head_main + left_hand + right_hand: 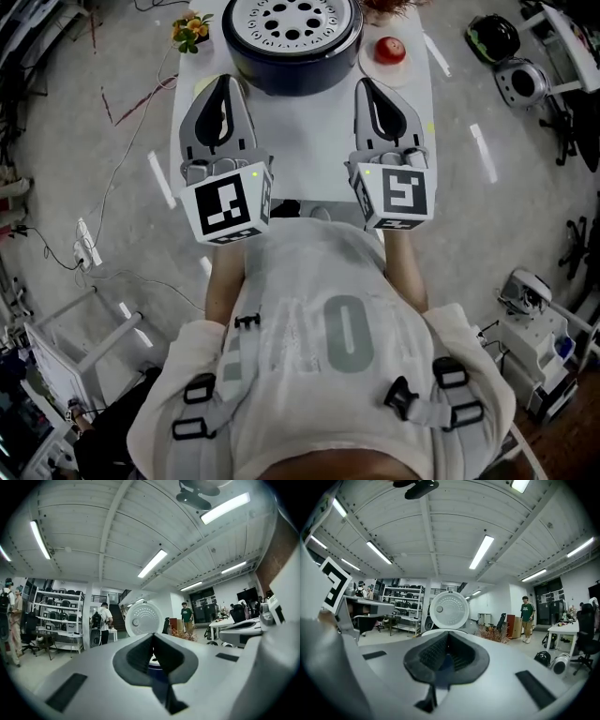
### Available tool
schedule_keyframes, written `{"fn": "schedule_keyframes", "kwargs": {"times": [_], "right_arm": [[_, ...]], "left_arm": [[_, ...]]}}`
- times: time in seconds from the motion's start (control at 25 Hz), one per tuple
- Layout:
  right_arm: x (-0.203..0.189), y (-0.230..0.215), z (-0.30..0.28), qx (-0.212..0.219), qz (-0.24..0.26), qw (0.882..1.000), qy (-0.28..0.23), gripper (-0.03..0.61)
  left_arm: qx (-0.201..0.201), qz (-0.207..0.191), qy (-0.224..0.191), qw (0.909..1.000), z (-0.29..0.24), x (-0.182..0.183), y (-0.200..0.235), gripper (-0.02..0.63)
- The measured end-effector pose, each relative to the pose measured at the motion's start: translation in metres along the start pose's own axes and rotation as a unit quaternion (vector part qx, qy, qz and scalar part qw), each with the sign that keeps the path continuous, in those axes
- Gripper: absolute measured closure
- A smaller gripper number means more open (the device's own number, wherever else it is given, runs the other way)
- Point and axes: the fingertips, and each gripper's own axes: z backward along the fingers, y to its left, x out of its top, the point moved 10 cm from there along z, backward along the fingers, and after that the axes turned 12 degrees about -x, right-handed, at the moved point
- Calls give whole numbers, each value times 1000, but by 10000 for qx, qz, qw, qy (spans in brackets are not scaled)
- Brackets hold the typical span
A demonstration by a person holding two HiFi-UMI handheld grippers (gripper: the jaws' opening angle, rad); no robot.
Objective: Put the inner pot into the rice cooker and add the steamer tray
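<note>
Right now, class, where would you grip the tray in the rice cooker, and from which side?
Probably its near rim, from above: the tray lies flat in the mouth of the cooker, so the wall likely blocks a sideways approach, and the rim is the only edge exposed.

Left gripper [225,84], right gripper [367,89]: two; rice cooker [292,73]: one; flower bunch [191,31]: one.

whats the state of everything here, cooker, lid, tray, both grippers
rice cooker: on the table, steamer tray in its top
lid: open, standing upright
steamer tray: seated in the cooker
left gripper: jaws shut, empty
right gripper: jaws shut, empty
</note>
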Motion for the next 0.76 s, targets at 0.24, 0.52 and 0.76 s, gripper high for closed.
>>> {"fn": "schedule_keyframes", "kwargs": {"times": [0.24, 0.52, 0.76], "right_arm": [[0, 5, 2, 31, 12, 10000, -61, 571], [2, 5, 2, 99, 86, 9999, -86, 571], [9, 7, -1, 198, 63, 9997, -153, 571]], "left_arm": [[-128, 19, -39, 9999, 0, -1, -3, 594], [-155, 114, -47, 9998, -1, -1, -3, 594], [-117, 157, -32, 9998, 1, 1, 1, 594]]}}
